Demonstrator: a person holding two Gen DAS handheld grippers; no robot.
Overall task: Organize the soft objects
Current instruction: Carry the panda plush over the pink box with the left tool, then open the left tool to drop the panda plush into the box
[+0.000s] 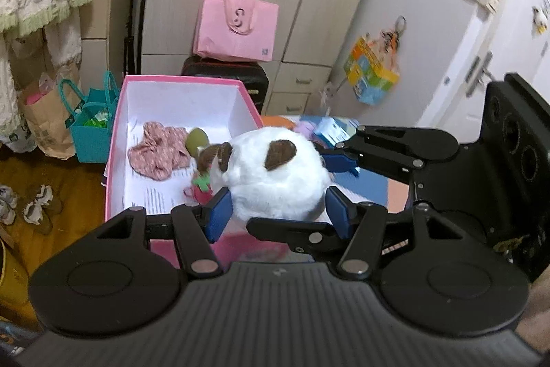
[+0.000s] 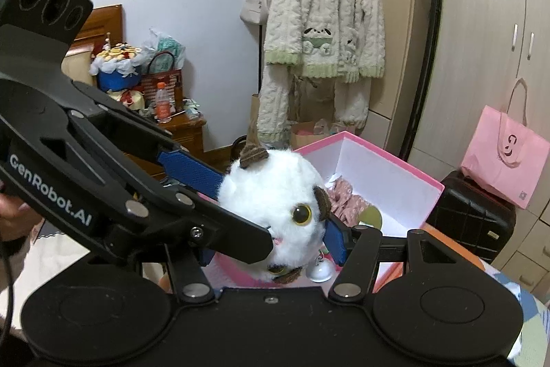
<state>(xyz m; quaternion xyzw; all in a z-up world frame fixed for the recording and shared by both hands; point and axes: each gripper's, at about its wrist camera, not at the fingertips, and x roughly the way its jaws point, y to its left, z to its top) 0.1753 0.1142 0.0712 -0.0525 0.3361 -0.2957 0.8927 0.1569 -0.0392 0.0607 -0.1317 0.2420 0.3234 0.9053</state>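
R wrist view: white plush toy point(image 2: 275, 202) w/ brown ears, yellow eye, clamped between blue pads of right gripper point(image 2: 271, 246). Left gripper point(image 2: 240, 212) crosses from upper L, also pinching toy. Pink box point(image 2: 395, 171) behind, white inside, holds pink cloth point(image 2: 347, 200). Fluffy cardigan point(image 2: 326, 23) hangs on rack. Pink bag point(image 2: 505, 157) on black suitcase point(image 2: 471, 215).

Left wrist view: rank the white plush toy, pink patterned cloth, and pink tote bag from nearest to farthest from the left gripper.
1. white plush toy, between the left gripper's pads.
2. pink patterned cloth, inside the pink box, left.
3. pink tote bag, atop the black suitcase by the wardrobe.
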